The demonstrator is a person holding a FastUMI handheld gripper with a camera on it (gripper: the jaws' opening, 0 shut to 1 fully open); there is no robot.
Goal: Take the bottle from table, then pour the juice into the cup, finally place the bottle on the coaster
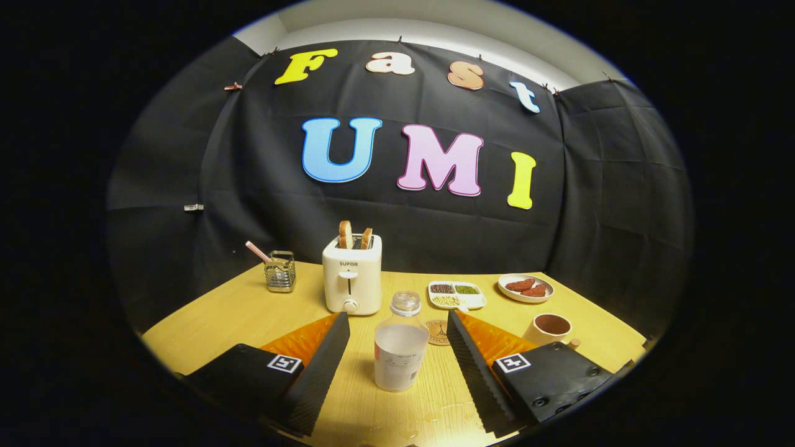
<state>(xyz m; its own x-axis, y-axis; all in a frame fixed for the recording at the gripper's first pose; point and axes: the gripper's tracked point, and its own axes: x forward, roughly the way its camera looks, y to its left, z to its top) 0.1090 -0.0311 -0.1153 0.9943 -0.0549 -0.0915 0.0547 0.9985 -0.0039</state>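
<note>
A clear uncapped bottle [401,347] with pale liquid and a white label stands upright on the wooden table [248,310], between my two fingers and clear of both. My gripper [397,323] is open wide around it. A round brown coaster [438,332] lies just behind the bottle, partly hidden by it. A beige cup [548,329] with a dark inside stands beyond the right finger, to the right of the coaster.
A white toaster [352,273] with two slices of toast stands behind the bottle. A divided dish [456,295] of grains and a plate [525,288] with reddish pieces sit at the back right. A metal holder [280,270] with a straw is back left.
</note>
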